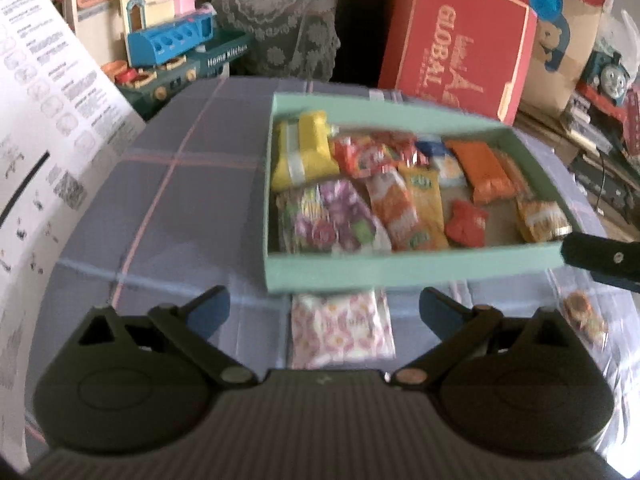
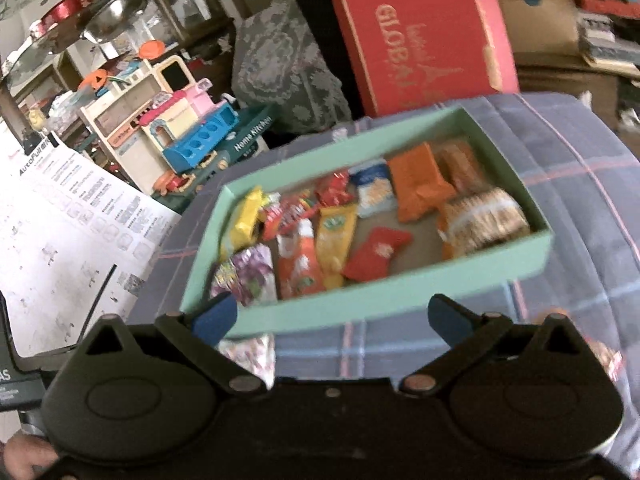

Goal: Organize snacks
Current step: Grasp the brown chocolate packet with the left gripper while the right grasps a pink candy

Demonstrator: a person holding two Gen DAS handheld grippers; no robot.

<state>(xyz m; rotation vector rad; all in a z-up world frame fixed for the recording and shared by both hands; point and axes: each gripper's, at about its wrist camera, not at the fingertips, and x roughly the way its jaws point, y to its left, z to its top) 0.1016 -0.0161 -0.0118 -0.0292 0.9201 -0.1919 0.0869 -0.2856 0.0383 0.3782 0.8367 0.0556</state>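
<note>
The left gripper (image 1: 324, 306) hangs low over the plaid-covered counter (image 1: 168, 200) with its jaws spread wide and nothing between them; a pink-and-white patterned snack packet (image 1: 340, 330) lies flat on the cloth between the blue fingertips, just in front of the mint-green box (image 1: 400, 272). The right gripper (image 2: 330, 314) is likewise spread and empty, held before the near wall of the same box (image 2: 360, 304), and its dark finger shows at the right edge of the left wrist view. Inside the box lie a yellow packet (image 1: 306, 152), a purple floral packet (image 1: 332, 220), orange sachets (image 1: 396, 204), an orange pouch (image 1: 482, 170) and a small red packet (image 1: 466, 224). A loose round snack (image 1: 580, 312) rests on the cloth to the right of the box. A red carton (image 1: 456, 40) stands behind.
</note>
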